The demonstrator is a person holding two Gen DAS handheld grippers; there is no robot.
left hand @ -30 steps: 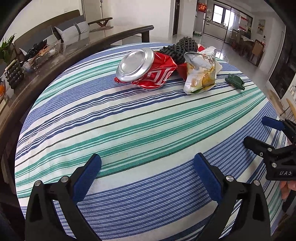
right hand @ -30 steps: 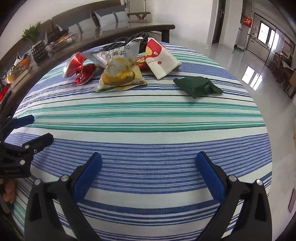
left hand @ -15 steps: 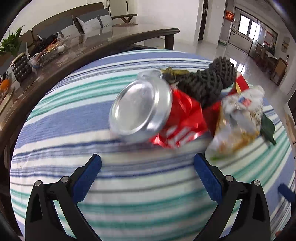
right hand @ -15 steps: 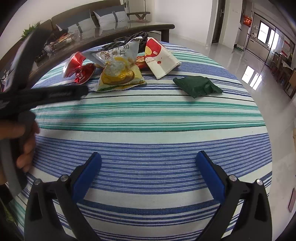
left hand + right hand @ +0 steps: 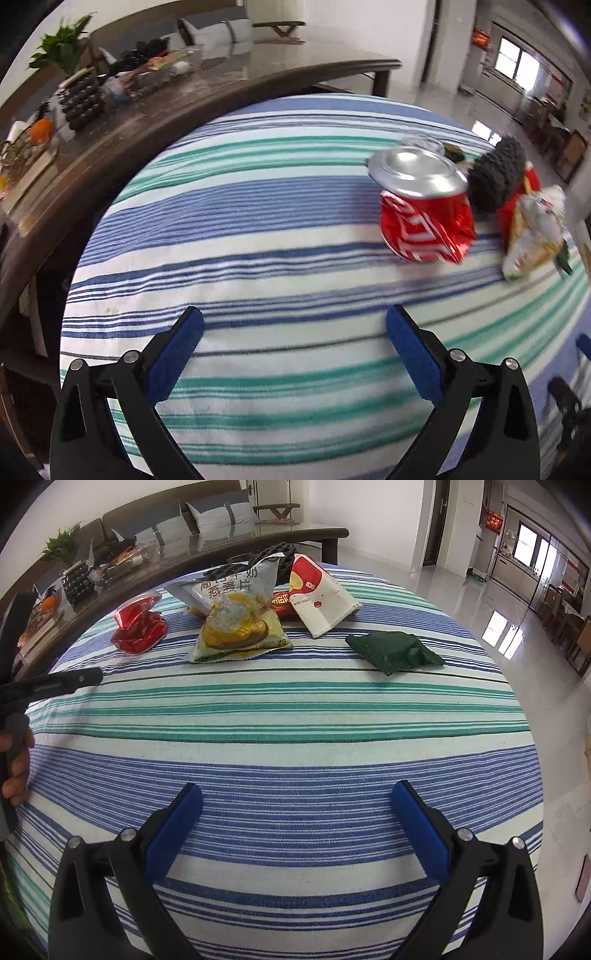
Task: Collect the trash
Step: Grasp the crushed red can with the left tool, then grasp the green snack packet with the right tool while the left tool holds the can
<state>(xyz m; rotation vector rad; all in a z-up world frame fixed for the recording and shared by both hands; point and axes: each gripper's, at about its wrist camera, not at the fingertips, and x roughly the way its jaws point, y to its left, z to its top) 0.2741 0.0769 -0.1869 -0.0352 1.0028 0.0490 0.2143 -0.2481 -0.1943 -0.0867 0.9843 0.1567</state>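
Note:
A crushed red can (image 5: 424,206) with a silver end lies on the striped tablecloth (image 5: 258,258), ahead and to the right of my open left gripper (image 5: 293,332). Behind the can sit a black mesh object (image 5: 496,177) and a yellow snack bag (image 5: 532,232). In the right wrist view the can (image 5: 138,627), the yellow bag (image 5: 236,627), a red-and-white pouch (image 5: 317,598) and a dark green wrapper (image 5: 395,651) lie at the far side. My right gripper (image 5: 297,806) hovers open and empty over the near blue stripes of the tablecloth (image 5: 295,738). The left gripper's black body (image 5: 44,685) shows at the left edge.
A dark wooden table (image 5: 147,110) curves behind the round table, carrying a plant (image 5: 62,55), a dark holder (image 5: 81,105) and clutter. A sofa with cushions (image 5: 218,511) stands beyond. Tiled floor (image 5: 517,609) opens to the right.
My left gripper has swung left and back from the can, which now sits to the right of its fingers instead of straight ahead. The right gripper has stayed put.

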